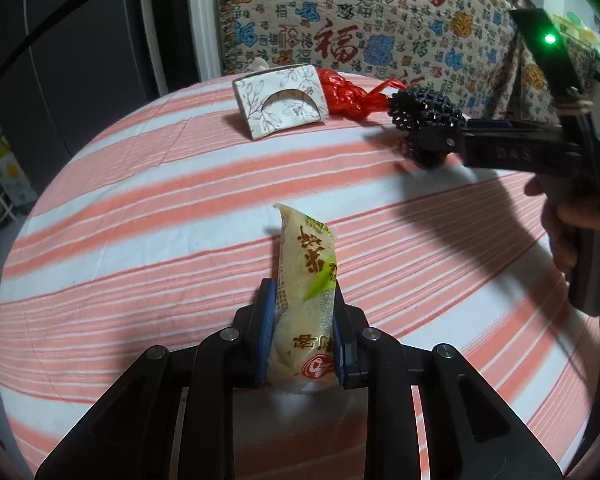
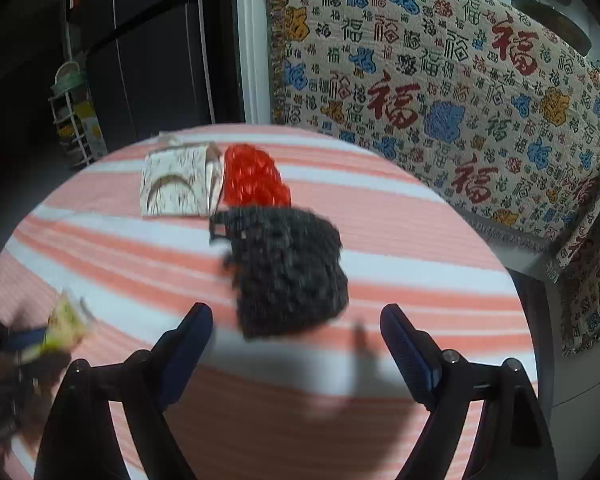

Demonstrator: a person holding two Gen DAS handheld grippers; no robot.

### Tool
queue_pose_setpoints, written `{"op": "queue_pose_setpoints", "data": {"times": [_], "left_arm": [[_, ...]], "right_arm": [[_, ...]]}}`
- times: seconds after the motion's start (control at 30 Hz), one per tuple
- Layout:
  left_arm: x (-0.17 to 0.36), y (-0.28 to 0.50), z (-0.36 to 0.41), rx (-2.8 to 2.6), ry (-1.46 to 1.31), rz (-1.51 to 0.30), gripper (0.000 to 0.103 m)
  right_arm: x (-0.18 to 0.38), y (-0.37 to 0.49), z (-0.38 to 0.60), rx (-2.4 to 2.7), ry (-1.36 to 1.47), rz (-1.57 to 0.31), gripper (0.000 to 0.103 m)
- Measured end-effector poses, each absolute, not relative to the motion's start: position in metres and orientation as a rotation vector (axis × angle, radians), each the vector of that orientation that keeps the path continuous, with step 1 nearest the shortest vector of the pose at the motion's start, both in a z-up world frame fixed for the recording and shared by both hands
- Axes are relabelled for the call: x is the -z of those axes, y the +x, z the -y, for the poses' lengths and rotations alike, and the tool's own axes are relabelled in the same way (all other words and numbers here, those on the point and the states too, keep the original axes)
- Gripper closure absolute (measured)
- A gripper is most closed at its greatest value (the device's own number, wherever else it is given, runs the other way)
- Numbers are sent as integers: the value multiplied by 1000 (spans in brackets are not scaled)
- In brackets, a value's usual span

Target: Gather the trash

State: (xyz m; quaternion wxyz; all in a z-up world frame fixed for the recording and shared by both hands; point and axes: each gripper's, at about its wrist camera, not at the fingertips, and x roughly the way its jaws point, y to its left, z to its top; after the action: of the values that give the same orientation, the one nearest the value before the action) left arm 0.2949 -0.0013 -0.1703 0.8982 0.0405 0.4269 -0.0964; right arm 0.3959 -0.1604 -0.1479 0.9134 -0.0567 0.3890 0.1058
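Observation:
My left gripper (image 1: pixel 305 304) is shut on a yellowish snack wrapper (image 1: pixel 306 276) with brown and green print, held upright above the striped table (image 1: pixel 140 208). The wrapper also shows blurred at the left edge of the right wrist view (image 2: pixel 66 326). My right gripper (image 2: pixel 296 328) is open with its jaws wide apart, just in front of a black mesh foam piece (image 2: pixel 288 272) on the table. In the left wrist view the black mesh (image 1: pixel 424 120) sits at the right gripper's tips. A red crumpled plastic bag (image 1: pixel 350 94) (image 2: pixel 254 178) lies behind it.
A white leaf-patterned tissue box (image 1: pixel 280 100) (image 2: pixel 178 184) stands at the table's far side beside the red bag. A patterned cloth (image 1: pixel 380 20) (image 2: pixel 440 80) hangs behind the table. A dark fridge (image 1: pixel 80 40) stands far left.

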Motion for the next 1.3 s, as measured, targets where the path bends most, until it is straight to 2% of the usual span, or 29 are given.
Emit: {"op": "queue_pose_setpoints", "data": {"times": [0.03,0.07,0.1,0.13,0.3,0.37,0.4,0.5,0.53,0.6,0.7,0.93,1.1,1.3], "left_arm": [[170,294,1,197,80,-884,79],[170,293,1,195,78,-884,79],[170,291,0,195,76,-885,78],[170,290,0,195,73,-885,78],[169,283,-9,196,50,-889,74],[169,281,-11,201,47,-892,68],[169,279,-10,205,51,-893,60],[171,276,-11,204,59,-903,26],[172,275,-12,201,62,-904,21],[174,274,-10,192,91,-903,19],[178,276,-12,156,103,-920,4],[180,282,-17,136,94,-927,0],[180,282,-17,137,93,-927,0],[180,282,-17,137,93,-928,0]], "right_arm": [[148,401,160,-217,-113,-805,17],[150,407,159,-217,-107,-813,22],[151,411,158,-223,-99,-823,45],[156,416,159,-242,-83,-853,62],[157,386,165,-280,-63,-881,64],[155,367,165,-293,-77,-888,64],[154,354,164,-301,-86,-890,64],[153,325,166,-315,-96,-897,62],[154,317,167,-310,-103,-899,52],[156,308,170,-301,-110,-902,36],[164,305,169,-303,-134,-915,35],[168,307,159,-269,-153,-902,19],[170,312,158,-259,-141,-906,14],[170,312,158,-260,-139,-906,14]]}}
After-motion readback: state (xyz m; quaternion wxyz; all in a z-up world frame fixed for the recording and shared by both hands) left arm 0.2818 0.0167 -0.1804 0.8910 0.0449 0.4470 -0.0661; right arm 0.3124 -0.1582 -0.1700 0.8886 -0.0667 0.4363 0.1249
